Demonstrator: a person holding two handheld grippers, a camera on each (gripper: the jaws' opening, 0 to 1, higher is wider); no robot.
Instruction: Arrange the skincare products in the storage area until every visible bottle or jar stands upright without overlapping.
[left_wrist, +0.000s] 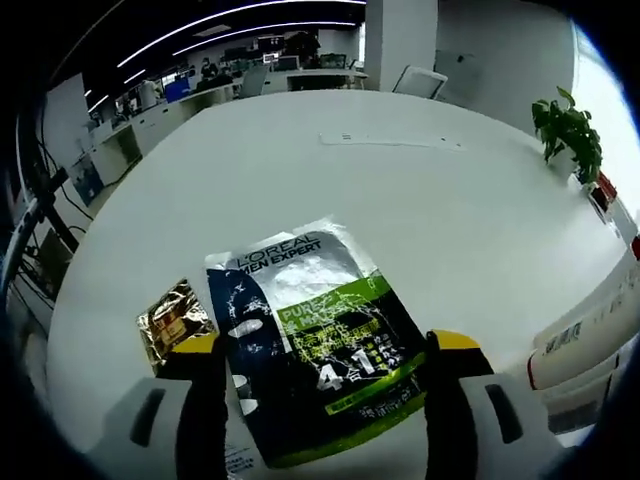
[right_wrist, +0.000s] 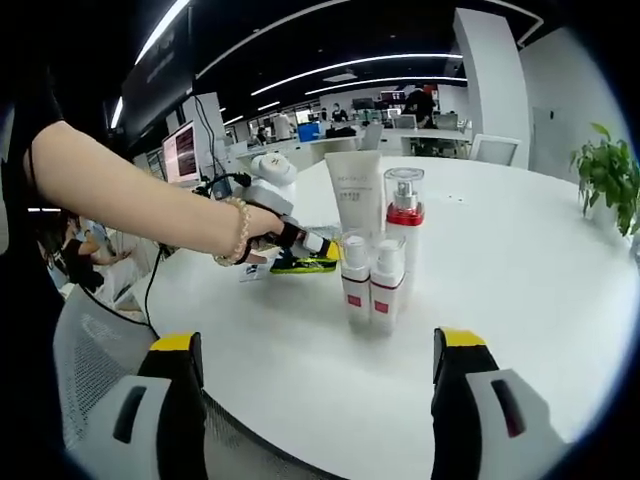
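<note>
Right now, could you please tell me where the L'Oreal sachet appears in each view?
Left gripper view: the L'Oreal sachet lies flat at lower centre, between the open jaws of the left gripper.
Right gripper view: a green-and-black sliver of it shows left of centre, left of the white bottles.
Shared landmark: the potted plant at the right edge.

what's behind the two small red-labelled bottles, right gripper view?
Behind the small bottles stand a white tube and a taller red-collared pump bottle; their bases are covered.
</note>
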